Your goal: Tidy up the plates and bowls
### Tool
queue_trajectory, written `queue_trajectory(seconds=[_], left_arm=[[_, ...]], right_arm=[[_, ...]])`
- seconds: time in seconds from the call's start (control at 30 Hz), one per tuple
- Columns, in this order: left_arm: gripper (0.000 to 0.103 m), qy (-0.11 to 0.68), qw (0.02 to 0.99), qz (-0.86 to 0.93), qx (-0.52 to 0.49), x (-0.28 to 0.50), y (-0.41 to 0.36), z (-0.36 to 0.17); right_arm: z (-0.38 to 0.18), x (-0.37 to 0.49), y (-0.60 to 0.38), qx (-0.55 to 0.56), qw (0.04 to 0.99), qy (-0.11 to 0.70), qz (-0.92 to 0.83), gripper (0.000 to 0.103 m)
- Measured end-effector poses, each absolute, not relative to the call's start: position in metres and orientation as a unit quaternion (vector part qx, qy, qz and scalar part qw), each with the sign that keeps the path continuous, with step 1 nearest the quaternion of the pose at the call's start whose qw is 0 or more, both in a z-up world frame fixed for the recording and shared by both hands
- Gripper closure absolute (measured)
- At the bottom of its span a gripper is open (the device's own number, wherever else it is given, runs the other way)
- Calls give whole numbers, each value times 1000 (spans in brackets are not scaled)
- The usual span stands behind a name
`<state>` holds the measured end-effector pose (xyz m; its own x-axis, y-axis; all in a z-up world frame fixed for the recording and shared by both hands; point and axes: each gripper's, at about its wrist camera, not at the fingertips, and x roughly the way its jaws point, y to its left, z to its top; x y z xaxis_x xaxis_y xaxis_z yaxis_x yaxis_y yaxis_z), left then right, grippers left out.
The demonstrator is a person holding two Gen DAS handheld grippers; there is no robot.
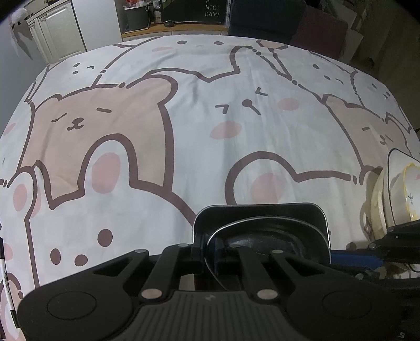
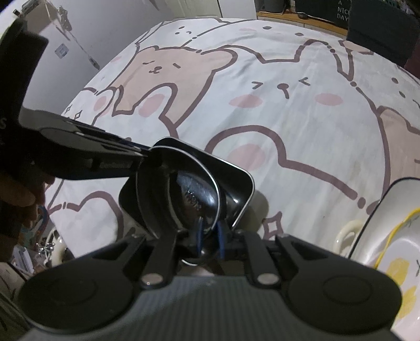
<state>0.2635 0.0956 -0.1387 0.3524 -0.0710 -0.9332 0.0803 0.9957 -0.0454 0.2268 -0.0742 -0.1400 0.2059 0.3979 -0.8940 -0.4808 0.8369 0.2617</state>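
Observation:
A black round bowl with a silver rim sits inside a black square dish on the cartoon tablecloth. My left gripper is shut on the bowl's near-left rim. My right gripper is shut on the same bowl's near rim, inside the square dish. The left gripper enters the right wrist view from the left, and the right gripper's blue-padded finger shows in the left wrist view. A stack of white plates and a yellow-rimmed bowl stands at the right; it also shows in the right wrist view.
The table carries a white cloth printed with bears and rabbits. A cream cup handle peeks from under the plate stack. A dark chair and a counter stand behind the far edge.

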Motion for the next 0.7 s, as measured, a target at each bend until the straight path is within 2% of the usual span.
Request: queue_trajectory(seconds=[0.47,0.63,0.7], left_arm=[[94,568,822,-42,8,266,94,-140],[93,564,824,-46,3,265,97,-138],[93,558,828,-50,-1,263,99,-134]], right_arm=[[-139,228,-79,-21,773,565,287,78],[-133,226,-85,-17,779,556,288,67],[-128,225,-89,-14,784,550,288,58]])
